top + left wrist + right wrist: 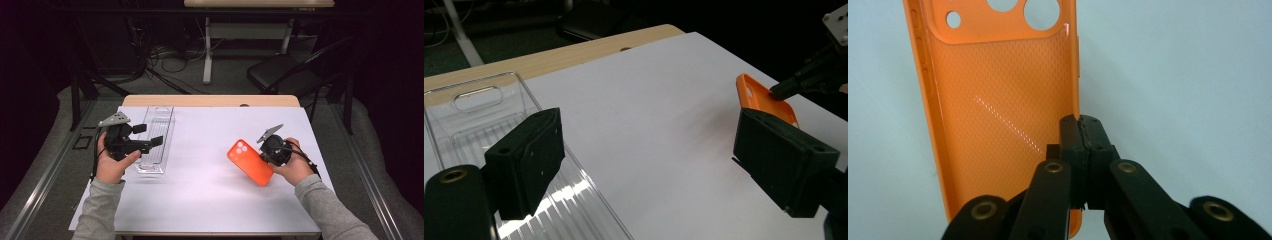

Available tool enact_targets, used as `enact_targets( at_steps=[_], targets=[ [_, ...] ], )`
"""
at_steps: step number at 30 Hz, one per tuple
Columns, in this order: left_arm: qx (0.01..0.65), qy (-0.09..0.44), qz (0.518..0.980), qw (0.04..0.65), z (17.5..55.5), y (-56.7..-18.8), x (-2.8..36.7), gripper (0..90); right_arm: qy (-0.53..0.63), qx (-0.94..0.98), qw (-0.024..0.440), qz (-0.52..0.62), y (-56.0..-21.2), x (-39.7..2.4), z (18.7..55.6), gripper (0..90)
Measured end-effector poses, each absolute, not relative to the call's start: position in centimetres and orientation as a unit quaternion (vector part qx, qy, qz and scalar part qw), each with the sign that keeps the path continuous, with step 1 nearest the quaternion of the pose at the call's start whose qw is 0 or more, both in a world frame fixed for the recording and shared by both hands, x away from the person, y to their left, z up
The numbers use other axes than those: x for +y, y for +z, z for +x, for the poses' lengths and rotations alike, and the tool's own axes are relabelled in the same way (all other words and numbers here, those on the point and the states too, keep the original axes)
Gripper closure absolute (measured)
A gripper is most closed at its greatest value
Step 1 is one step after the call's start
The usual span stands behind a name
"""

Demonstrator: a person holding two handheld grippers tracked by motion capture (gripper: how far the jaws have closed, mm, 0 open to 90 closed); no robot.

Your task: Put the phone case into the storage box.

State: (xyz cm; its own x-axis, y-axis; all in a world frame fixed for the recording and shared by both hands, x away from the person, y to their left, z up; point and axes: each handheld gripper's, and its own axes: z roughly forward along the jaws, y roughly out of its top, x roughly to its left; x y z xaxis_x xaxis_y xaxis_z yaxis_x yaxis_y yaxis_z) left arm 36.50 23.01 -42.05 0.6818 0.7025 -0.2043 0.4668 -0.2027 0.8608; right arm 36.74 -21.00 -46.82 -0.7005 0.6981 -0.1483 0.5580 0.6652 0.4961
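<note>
Jaws of your right hand-held gripper (1082,131) are pressed together on the long side wall of the orange phone case (998,100), pinching its edge so the case hangs tilted just above the white desk (210,150), its camera cutouts at the far end from the jaws. Your left hand-held gripper (649,160) stands spread wide with nothing between its jaws, over the near end of the clear plastic tray (479,107), well apart from the case.

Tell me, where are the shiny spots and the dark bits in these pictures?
Left gripper view: bright glare on the clear tray. Right gripper view: a thin shiny streak on the orange phone case. High view: white table well lit, room behind dark.
</note>
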Motion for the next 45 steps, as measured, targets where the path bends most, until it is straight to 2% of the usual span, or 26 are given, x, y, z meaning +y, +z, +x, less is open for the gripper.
enact_targets(
  at_steps=[20,45],
  targets=[
    [0.374,0.116,0.771,0.502,36.2,-42.1,22.0,14.7,0.304,0.854,0.189,0.378,-46.0,-19.5,34.7,90.0],
    [0.365,0.112,0.772,0.507,35.6,-43.2,19.7,15.8,0.425,0.786,0.211,0.397,-45.8,-17.3,34.1,89.9]
  ],
)
